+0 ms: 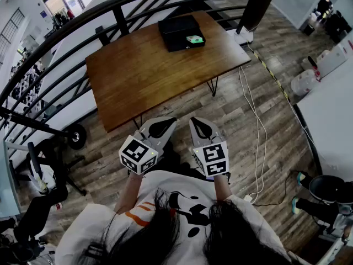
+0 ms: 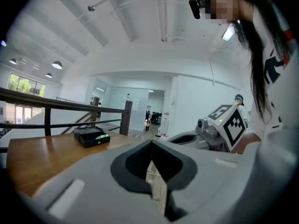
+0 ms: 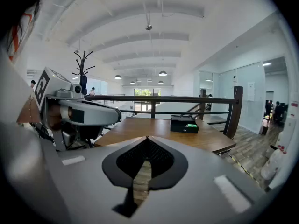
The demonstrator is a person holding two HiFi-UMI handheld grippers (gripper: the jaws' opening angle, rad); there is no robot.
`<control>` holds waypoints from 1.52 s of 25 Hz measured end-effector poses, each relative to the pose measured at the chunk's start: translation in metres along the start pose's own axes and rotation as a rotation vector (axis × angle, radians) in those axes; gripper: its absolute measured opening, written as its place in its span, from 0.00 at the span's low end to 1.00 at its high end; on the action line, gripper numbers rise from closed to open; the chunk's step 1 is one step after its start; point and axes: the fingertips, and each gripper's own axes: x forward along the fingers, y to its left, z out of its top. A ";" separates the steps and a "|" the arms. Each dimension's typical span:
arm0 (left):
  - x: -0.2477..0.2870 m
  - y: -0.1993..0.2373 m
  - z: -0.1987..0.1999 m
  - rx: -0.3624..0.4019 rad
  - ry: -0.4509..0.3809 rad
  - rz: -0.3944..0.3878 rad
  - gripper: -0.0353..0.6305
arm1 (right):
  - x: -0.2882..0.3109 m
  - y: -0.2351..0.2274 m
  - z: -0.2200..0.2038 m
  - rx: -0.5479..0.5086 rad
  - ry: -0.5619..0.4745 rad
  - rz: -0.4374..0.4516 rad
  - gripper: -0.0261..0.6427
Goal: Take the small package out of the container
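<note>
A black container (image 1: 181,32) sits at the far side of the wooden table (image 1: 149,76), with a small green package (image 1: 194,38) lying at its right end. Both grippers are held close to the person's chest, well short of the table and above the floor. The left gripper (image 1: 168,121) and the right gripper (image 1: 197,120) point toward the table, side by side. In the left gripper view the jaws meet with nothing between them, and the container (image 2: 91,136) is far ahead. The right gripper view shows the same, with the container (image 3: 184,124) and package (image 3: 190,125) distant.
A dark metal railing (image 1: 110,7) curves behind the table. White cables (image 1: 255,126) trail over the wood floor to the right, beside a white table (image 1: 331,115). Wheeled equipment (image 1: 74,137) stands to the left.
</note>
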 end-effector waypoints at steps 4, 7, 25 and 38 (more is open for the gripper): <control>-0.003 -0.002 0.002 -0.001 -0.009 0.009 0.05 | -0.004 0.002 0.000 -0.011 0.004 0.004 0.07; -0.004 -0.006 0.001 0.001 -0.010 0.010 0.05 | -0.008 0.002 -0.002 -0.009 0.002 0.003 0.07; -0.010 -0.027 -0.005 0.011 0.021 0.015 0.05 | -0.019 0.006 -0.012 0.024 -0.012 0.030 0.07; 0.006 0.001 -0.012 -0.022 0.027 0.060 0.05 | 0.002 -0.015 -0.020 0.038 0.010 0.048 0.07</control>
